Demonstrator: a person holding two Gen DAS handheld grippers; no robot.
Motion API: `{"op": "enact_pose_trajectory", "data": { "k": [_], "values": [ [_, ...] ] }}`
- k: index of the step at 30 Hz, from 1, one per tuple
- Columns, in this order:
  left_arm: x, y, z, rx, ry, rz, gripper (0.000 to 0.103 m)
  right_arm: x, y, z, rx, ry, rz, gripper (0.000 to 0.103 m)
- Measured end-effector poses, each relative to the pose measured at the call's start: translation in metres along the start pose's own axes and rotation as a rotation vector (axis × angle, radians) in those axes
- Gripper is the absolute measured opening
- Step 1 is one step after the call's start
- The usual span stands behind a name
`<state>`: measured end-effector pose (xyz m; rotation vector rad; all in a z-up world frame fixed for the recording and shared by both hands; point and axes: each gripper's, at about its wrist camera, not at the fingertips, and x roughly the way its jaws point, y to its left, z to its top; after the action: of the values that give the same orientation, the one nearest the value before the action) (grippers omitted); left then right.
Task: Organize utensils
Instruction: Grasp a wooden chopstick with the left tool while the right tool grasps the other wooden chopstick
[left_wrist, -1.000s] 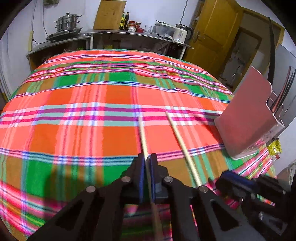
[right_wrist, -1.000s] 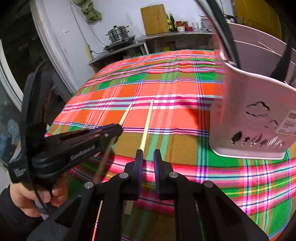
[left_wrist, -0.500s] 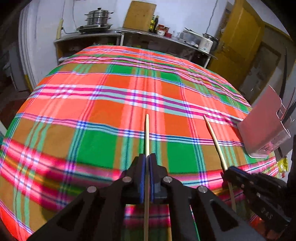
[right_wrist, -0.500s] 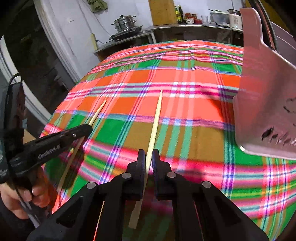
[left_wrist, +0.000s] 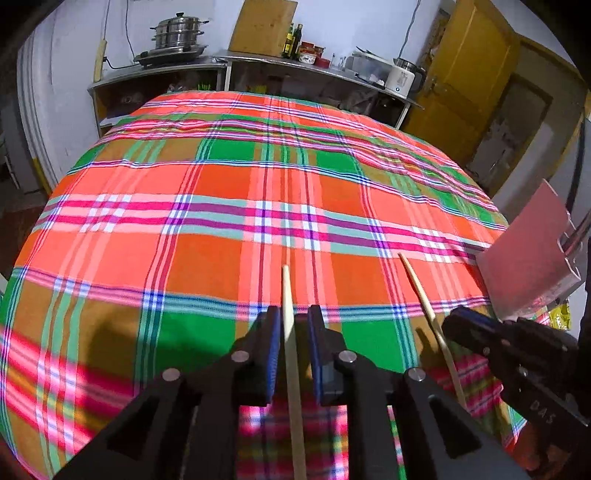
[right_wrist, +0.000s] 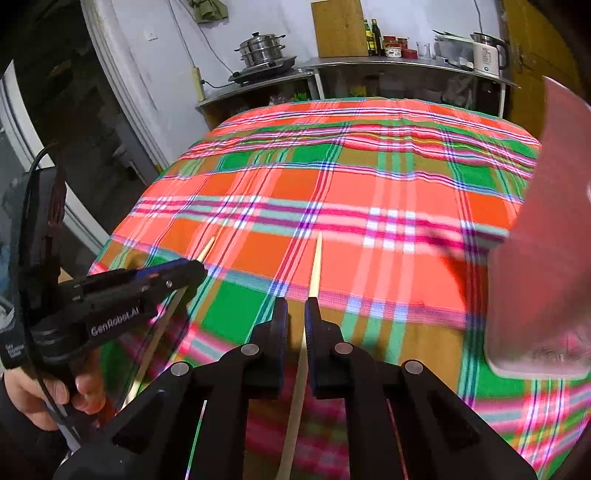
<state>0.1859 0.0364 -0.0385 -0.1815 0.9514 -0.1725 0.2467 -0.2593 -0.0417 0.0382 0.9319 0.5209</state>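
Left gripper (left_wrist: 291, 323) has just opened; its chopstick (left_wrist: 290, 332) lies loose between the pads. Right gripper (right_wrist: 294, 319) stands slightly parted around another chopstick (right_wrist: 310, 295); contact unclear. Pink holder (right_wrist: 546, 258) blurred, cropped.

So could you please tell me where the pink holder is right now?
The pink holder stands on the plaid cloth at the right edge of both wrist views, just right of the right gripper.
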Motion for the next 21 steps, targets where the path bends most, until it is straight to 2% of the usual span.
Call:
{"op": "enact_pose_trajectory", "data": {
  "k": [17, 19, 21],
  "values": [
    [0.011, -0.002, 0.016, 0.064, 0.021, 0.032, 0.015, 0.042, -0.002, 0.036, -0.026, 0.065, -0.061, 0.009],
    [0.011, -0.002, 0.017, 0.071, 0.025, 0.036, 0.012, 0.044, -0.002, 0.038, -0.022, 0.070, -0.057, 0.009],
    [0.012, -0.002, 0.019, 0.074, 0.027, 0.047, 0.008, 0.046, -0.002, 0.040, -0.027, 0.078, -0.055, 0.005]
  ]
}}
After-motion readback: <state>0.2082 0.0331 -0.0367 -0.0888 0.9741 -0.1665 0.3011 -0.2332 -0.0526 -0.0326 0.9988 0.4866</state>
